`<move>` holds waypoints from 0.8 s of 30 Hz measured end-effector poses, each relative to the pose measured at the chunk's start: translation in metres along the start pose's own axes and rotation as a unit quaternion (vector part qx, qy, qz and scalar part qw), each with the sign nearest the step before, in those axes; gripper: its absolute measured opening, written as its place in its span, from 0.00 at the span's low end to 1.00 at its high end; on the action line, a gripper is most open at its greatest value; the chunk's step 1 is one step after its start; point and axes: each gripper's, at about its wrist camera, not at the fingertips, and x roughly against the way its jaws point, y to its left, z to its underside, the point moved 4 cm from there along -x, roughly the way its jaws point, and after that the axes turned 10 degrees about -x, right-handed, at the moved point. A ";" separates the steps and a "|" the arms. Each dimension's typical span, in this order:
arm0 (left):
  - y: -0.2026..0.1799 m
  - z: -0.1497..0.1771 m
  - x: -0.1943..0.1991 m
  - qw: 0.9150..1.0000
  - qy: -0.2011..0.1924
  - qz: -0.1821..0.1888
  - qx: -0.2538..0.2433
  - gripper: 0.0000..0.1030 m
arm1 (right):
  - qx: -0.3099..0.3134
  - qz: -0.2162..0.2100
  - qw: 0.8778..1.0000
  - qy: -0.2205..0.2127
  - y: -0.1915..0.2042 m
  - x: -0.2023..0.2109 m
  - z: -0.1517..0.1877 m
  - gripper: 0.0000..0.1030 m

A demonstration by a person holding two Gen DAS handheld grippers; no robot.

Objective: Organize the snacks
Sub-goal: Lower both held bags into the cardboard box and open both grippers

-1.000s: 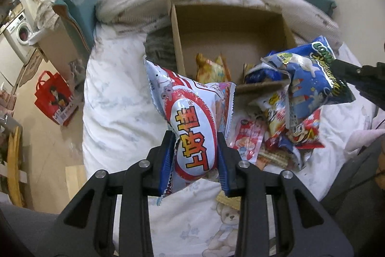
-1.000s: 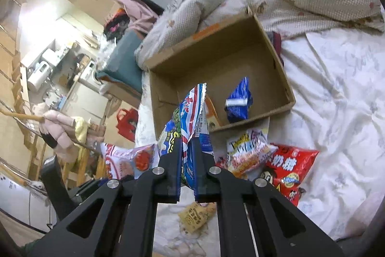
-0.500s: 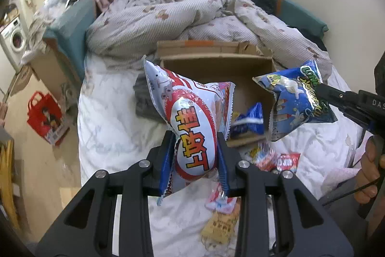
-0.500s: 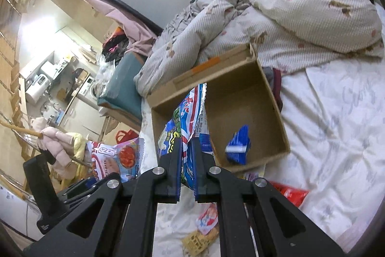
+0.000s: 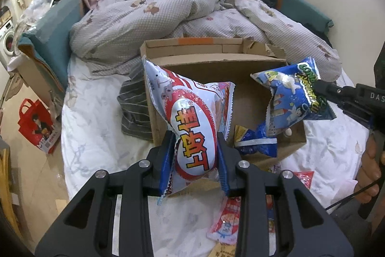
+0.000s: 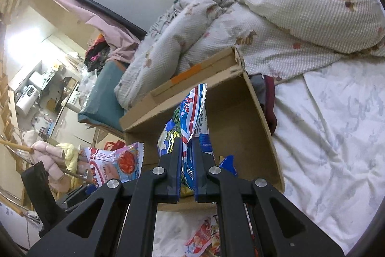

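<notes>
1. The left gripper (image 5: 195, 155) was seen at the lower centre of the left wrist view, its fingers clamped on a puffy white-and-red snack bag (image 5: 192, 127), which was held upright in front of the cardboard box (image 5: 192, 49).
2. The right gripper (image 6: 187, 172) was seen at the lower centre of the right wrist view, its fingers pinched on a blue-and-white snack bag (image 6: 192, 117), held edge-on over the box interior.
3. In the left wrist view the same blue bag was shown at the right of the frame, above the box's right half, where a small blue packet (image 5: 257, 143) already lay on the floor of the box.
4. More snack packets (image 5: 228, 218) were left on the white bedsheet (image 5: 96, 136) at the lower centre, just in front of the box.
5. The step in hand was judged to be the carrying of two bags to the box for dropping.
6. The next move was judged to call for both bags to be lowered past the rim and then let go, without the near wall being caught.
</notes>
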 end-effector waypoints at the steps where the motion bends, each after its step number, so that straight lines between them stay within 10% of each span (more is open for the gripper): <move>1: 0.000 0.001 -0.005 1.000 0.000 0.001 0.001 0.28 | -0.006 0.001 1.000 0.004 -0.004 -0.007 0.000 0.07; 24: 0.008 0.013 -0.060 0.998 0.037 0.027 0.034 0.31 | -0.017 0.004 0.999 0.042 -0.019 -0.058 0.011 0.08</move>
